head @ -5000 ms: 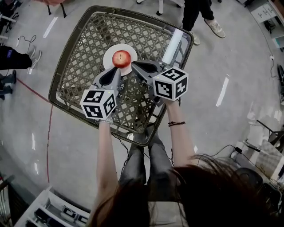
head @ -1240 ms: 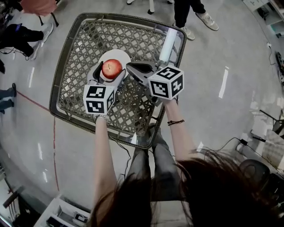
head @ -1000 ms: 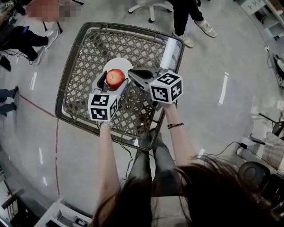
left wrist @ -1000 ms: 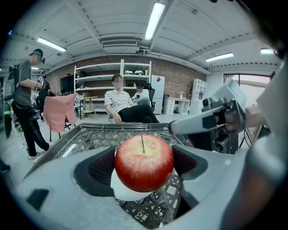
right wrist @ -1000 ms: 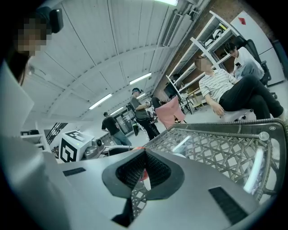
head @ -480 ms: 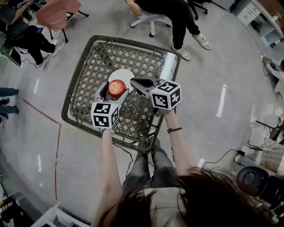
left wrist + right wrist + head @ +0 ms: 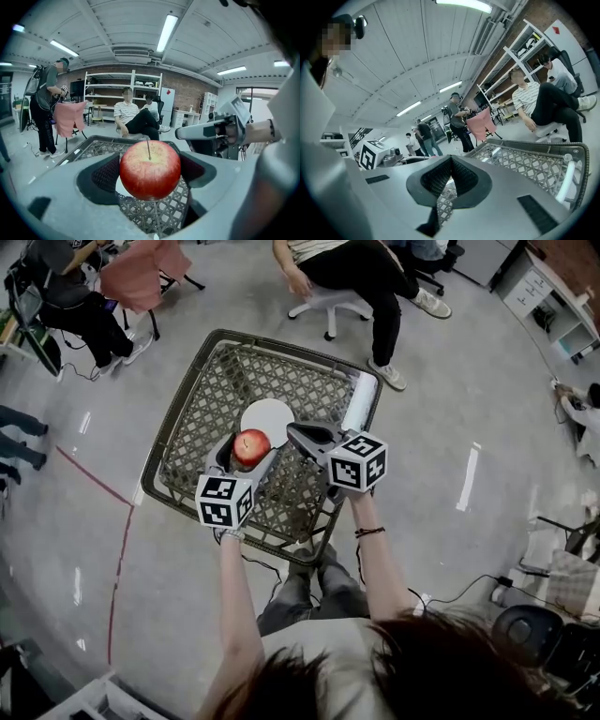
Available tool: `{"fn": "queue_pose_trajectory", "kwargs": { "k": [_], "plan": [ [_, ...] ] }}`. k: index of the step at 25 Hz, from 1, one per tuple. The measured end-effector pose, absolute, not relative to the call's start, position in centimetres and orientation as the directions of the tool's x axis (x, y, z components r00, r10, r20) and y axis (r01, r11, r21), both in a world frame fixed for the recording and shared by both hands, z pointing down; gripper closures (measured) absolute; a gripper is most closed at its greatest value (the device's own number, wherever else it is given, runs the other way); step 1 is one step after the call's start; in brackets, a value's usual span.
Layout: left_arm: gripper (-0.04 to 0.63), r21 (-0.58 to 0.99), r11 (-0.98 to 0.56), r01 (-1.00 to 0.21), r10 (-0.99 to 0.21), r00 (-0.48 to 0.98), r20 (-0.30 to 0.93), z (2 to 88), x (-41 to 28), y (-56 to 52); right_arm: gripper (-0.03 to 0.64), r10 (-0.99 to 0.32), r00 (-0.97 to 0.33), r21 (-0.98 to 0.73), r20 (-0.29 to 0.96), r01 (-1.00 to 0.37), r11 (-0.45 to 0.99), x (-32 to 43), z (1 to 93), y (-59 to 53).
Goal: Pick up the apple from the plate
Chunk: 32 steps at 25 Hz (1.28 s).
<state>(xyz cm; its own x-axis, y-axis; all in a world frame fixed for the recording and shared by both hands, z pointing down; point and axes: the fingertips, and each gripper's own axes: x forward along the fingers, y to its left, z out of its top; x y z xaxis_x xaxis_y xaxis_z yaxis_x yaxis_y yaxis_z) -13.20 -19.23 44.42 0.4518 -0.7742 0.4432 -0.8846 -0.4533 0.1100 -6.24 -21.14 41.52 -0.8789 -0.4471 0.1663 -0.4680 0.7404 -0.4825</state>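
- The apple [image 7: 150, 169] is pinched in the left claw [image 7: 248, 449] and held clear of the plate [image 7: 267, 416], above the worktop [image 7: 211, 390].
- The right claw [image 7: 449, 174] is pressed together, with nothing gripped.

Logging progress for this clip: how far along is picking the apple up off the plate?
Done: the left tool is shut on the apple, and the white plate beside it lies bare. In hand: the apple hangs between the jaws, apparently lifted above the lattice basket. Left: little, perhaps carrying it clear. The right tool is shut and empty.
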Motion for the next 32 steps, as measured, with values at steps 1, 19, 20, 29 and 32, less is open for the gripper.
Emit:
{"fn": "queue_pose_trajectory", "kwargs": {
  "k": [1,19,20,29,32],
  "plan": [
    [0.192,0.111,-0.452,-0.885,-0.778,0.452,0.437,44.0,-13.3,-19.0,0.607,-0.446,-0.880,-0.481,0.164,-0.466,0.743,-6.3,41.2,-21.0],
    [0.192,0.101,-0.502,-0.859,-0.780,0.500,0.375,39.5,-11.9,-16.8,0.607,-0.450,-0.888,-0.455,0.095,-0.441,0.774,-6.2,36.7,-19.0],
    [0.192,0.102,-0.505,-0.857,-0.779,0.503,0.373,39.3,-11.8,-16.7,0.607,-0.448,-0.889,-0.452,0.093,-0.439,0.777,-6.1,36.4,-18.9],
    [0.192,0.100,-0.529,-0.843,-0.770,0.527,0.360,37.7,-11.1,-15.4,0.607,-0.424,-0.903,-0.427,0.074,-0.413,0.805,-6.3,34.7,-17.3],
    [0.192,0.093,-0.534,-0.841,-0.771,0.529,0.355,37.1,-10.9,-14.9,0.607,-0.411,-0.909,-0.411,0.064,-0.400,0.819,-6.2,33.9,-16.8]
  ]
}}
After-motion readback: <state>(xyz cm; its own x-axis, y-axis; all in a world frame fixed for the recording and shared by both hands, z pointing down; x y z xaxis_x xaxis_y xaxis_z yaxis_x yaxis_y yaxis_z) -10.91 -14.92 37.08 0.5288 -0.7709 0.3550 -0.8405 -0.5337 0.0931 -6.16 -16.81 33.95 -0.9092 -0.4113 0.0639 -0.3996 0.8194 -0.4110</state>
